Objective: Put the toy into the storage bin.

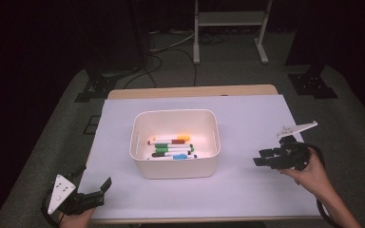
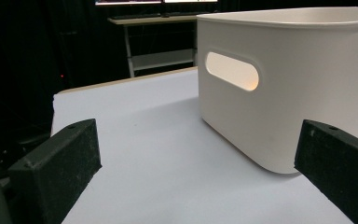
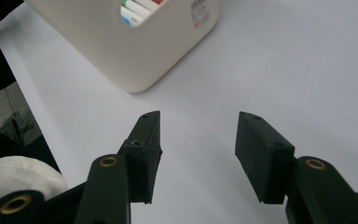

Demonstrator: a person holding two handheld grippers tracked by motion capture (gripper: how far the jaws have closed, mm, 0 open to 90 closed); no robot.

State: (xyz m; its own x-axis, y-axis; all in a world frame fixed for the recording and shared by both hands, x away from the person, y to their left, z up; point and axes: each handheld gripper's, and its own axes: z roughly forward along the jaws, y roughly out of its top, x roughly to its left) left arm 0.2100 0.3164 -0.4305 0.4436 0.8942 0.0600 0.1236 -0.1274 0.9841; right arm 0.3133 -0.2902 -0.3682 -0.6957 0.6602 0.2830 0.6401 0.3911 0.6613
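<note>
Clearly the work centres on the white plastic bin (image 1: 175,168), which stands near the middle of the table (image 1: 256,190) on a pale sheet, with a handful of coloured markers (image 1: 172,147) lying loose on its floor. By the look of it, the bin is a stiff, thin-walled, light container with smooth and rather slippery sides and rounded corners; a pinch on a flat wall would likely slide off. The better holds are probably the rim or the oval handle cutout (image 2: 232,70) seen in the left claw view, and the right claw view shows a second cutout (image 3: 137,10) with marker ends behind it. Lifting from 1 side alone could tip the bin and roll the markers, so a hold at each of the 2 ends seems safer.

The left claw (image 1: 96,192) rests low at the near left corner of the table, well apart from the bin, jaws spread wide and empty. The right claw (image 1: 263,157) hovers above the sheet to the bin's right, near but not touching it, jaws parted to a moderate gap with nothing between them.
</note>
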